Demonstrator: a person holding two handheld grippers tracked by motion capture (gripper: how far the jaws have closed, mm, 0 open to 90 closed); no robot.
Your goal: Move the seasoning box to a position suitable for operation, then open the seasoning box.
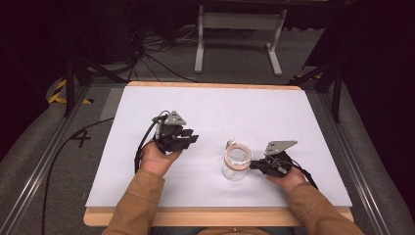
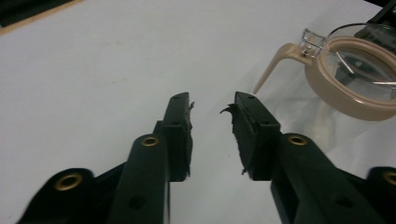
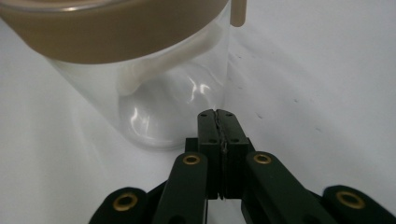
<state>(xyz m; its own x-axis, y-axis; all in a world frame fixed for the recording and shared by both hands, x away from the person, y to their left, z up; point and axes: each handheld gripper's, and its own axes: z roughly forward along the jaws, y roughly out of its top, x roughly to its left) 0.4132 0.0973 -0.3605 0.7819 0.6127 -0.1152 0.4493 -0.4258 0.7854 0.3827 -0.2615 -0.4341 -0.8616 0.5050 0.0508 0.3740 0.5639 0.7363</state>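
Glass jar with tan lid ring stands upright lower centre of the high view, on the white counter, toward the near edge. Right gripper at the jar's right side, fingers pressed together with nothing between, tips at or just touching the lower glass wall; contact not certain from the right gripper view. Left gripper held above the counter left of centre, apart from the jar, fingers partly apart with a narrow gap, empty. Looks like a nudge or steadying of the jar with closed tips. Best done low on the wall as now, not up near the lid ring: glass is slick and tall, a high push likely tips it. Slow, level push; watch the tan clasp tab sticking out on the far side. For a two-handed grasp, left fingers probably need to open wider than the jar first. Room: plenty of bare counter behind and left of the jar; near wooden edge closer, so avoid pushing toward bottom of frame. No clutter in the path.
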